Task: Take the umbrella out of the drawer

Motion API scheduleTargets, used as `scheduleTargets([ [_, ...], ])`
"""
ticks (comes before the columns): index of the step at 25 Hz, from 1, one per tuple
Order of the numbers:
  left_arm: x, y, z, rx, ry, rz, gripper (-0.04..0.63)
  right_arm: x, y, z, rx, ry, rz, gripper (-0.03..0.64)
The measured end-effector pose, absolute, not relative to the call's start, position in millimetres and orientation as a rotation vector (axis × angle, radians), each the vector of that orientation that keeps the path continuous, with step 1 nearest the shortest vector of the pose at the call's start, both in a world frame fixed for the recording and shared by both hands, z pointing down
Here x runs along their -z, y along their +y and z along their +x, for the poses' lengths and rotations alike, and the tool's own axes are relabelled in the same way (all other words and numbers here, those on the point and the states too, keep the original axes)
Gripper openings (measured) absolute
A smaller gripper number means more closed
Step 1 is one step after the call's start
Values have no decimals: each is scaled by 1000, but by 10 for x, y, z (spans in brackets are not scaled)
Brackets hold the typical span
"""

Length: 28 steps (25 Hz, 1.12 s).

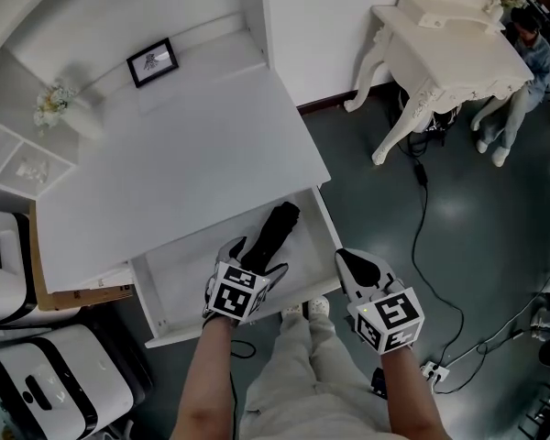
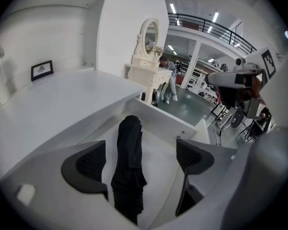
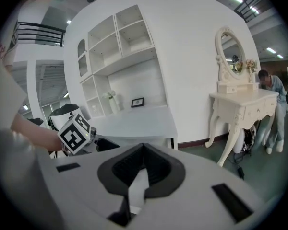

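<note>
The white desk (image 1: 192, 154) fills the left and middle of the head view, with a small frame (image 1: 152, 62) at its far side. A pale dressing table (image 1: 440, 53) stands far right.

The drawer (image 1: 179, 282) under the desk's near edge is pulled well out, so that part of the job looks done. The umbrella (image 1: 275, 232), black and folded, lies in the right half of the drawer, running from near to far. Its far end is close to the desk edge.

The left gripper (image 1: 255, 259) hangs over the umbrella's near end. Its jaws stand wide apart with the umbrella between them, closer to the left pad (image 2: 84, 164) than to the right one. Nothing is clamped yet.

The right gripper (image 3: 143, 164) sits just right of the drawer's near right corner. Its jaws are pressed together on nothing.

By my reading the task is about at its middle: access is made and the left gripper is lined up. What remains is closing on the umbrella and lifting it clear of the drawer.
</note>
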<state>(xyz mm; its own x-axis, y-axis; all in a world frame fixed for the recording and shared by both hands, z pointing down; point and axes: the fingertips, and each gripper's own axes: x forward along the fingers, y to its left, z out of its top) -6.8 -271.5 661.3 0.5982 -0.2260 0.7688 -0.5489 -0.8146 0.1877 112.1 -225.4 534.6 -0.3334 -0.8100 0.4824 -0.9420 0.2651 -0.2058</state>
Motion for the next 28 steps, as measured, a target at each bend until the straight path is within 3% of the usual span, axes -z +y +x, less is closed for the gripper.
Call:
scheduleTargets([
  [21,-7828,-2790,101,-1490,-540,2161,465,-5494,-2258,1327,-680,-2204,1572,9],
  [28,-7853,-2855,63,-1530,-589,2155,389,-5533,-2288,1359,-674,-2203,1563,9],
])
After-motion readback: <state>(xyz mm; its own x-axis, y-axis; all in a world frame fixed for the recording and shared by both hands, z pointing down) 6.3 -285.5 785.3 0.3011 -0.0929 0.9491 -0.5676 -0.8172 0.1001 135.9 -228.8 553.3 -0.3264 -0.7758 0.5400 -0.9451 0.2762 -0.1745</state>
